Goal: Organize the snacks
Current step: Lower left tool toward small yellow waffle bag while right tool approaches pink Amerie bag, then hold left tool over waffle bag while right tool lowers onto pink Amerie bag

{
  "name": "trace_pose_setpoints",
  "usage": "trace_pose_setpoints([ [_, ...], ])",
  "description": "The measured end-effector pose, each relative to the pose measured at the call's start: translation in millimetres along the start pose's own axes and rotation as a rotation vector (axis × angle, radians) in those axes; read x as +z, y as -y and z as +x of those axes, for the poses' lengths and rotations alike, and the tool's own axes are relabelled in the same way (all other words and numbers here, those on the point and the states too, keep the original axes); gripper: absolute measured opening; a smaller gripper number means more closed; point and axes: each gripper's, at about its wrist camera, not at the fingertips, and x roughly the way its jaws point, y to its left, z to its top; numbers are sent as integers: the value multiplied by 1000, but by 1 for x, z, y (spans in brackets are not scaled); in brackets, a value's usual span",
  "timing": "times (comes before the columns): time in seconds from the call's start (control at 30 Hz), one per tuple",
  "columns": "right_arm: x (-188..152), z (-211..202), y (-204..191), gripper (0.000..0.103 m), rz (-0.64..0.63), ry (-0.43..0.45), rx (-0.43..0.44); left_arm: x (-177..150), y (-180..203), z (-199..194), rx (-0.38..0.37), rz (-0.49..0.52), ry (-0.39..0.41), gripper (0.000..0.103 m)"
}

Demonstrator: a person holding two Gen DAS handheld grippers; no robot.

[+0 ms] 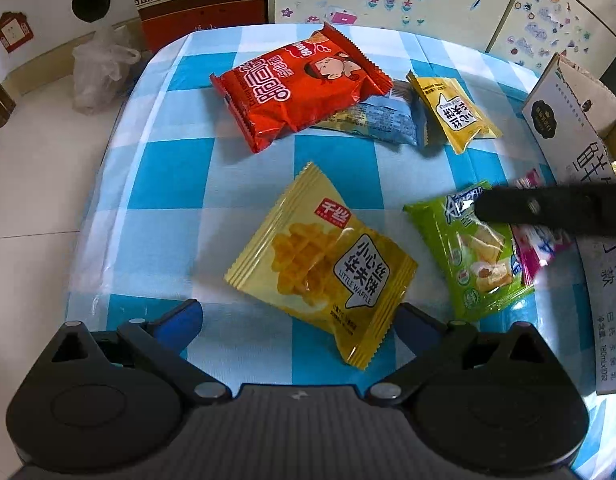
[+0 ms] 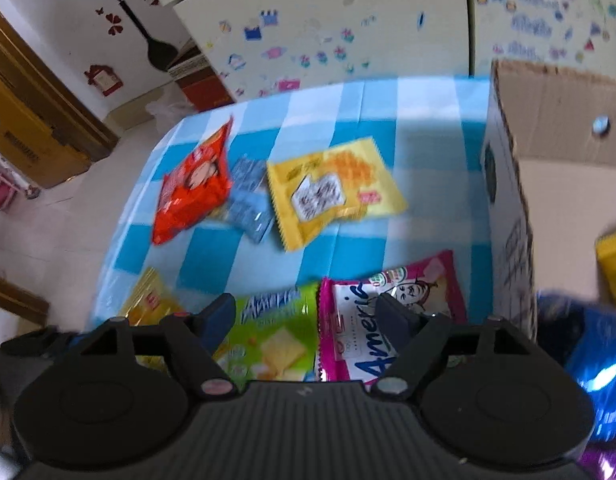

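Left gripper (image 1: 296, 320) open, fingers astride the yellow waffle packet (image 1: 321, 268) lying flat on the counter (image 1: 180, 168). Right gripper (image 2: 304, 316) open above the green packet (image 2: 268, 336). Packets judged light, crinkly, slippery, contents fragile; grip a crimped edge.

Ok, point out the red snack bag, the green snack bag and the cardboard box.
red snack bag (image 1: 300, 92), left wrist view, middle of its printed front.
green snack bag (image 1: 473, 256), left wrist view, its clear window.
cardboard box (image 2: 555, 116), right wrist view, brown inner flap.

Cardboard box (image 2: 507, 216) walling off tablecloth's (image 1: 180, 168) right side
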Motion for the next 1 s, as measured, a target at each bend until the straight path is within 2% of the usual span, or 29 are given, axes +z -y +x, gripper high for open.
trace_pose_setpoints([
  [0.2, -21, -15, -4, 77, -10, -57, 36, 3, -13, 0, 30, -43, -6, 103],
  [0.33, -25, -31, -7, 77, -10, 28, 10, 4, -17, 0, 36, -69, -7, 103],
  [0.43, -22, -28, -9, 77, -3, 84, -45, 6, -19, -1, 30, -94, 10, 103],
  [0.53, -22, -15, -19, 78, -62, 84, -136, 10, -21, -4, 21, -114, 33, 103],
  [0.63, -24, -1, -24, 85, -118, 53, -173, 13, -22, -6, 27, -127, 47, 103],
  [0.73, -24, 0, -23, 91, -107, 44, -148, 15, -23, -8, 25, -143, 61, 103],
  [1.0, -37, -14, -16, 92, 6, -13, -11, 18, -28, -9, 28, -162, 67, 103],
])
